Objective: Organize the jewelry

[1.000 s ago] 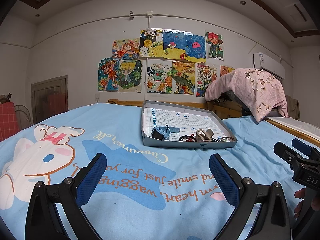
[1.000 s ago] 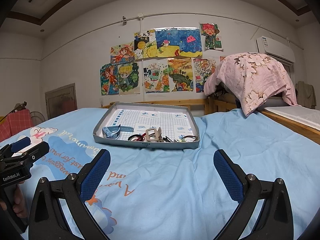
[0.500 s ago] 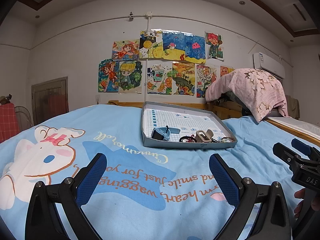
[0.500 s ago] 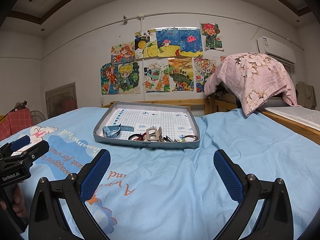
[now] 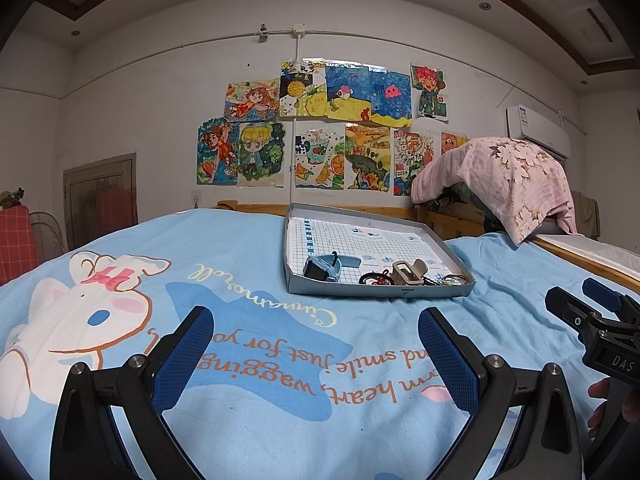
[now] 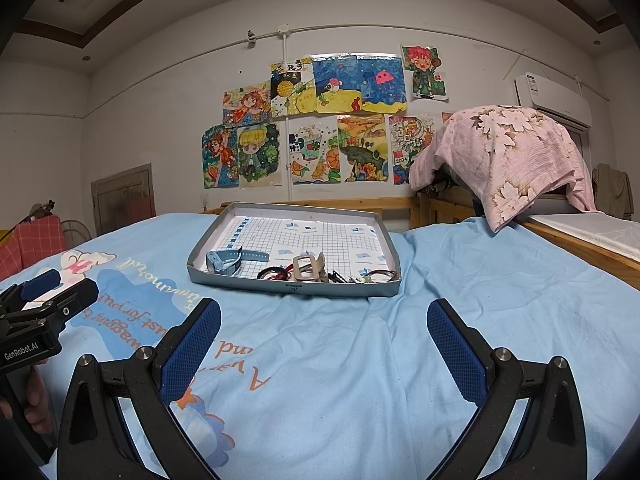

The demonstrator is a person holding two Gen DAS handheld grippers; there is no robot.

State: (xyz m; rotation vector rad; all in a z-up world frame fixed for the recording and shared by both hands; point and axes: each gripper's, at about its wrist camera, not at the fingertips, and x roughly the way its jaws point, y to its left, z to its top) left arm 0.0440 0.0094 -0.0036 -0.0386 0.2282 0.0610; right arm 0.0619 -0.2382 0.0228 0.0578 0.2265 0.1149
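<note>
Blue watch (image 6: 230, 261) in tray (image 6: 288, 286) looks light, floppy; grab strap. Both grippers (image 5: 316, 354) (image 6: 324, 350) spread wide, holding nothing.

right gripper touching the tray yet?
Apart. Right wrist view: right gripper is open, with bare blue bedsheet between its fingertips and the tray.

the bed (image 6: 360, 360) wears a light blue cover with a white cartoon rabbit (image 5: 80, 312) at left and orange lettering. the grey tray (image 6: 294, 286) has a white, blue-gridded floor. a blue watch (image 6: 224, 261) lies lower left in it. pink floral cloth (image 6: 512, 152) hangs upper right; the hand-held gripper pads (image 6: 192, 348) are dark blue.
</note>
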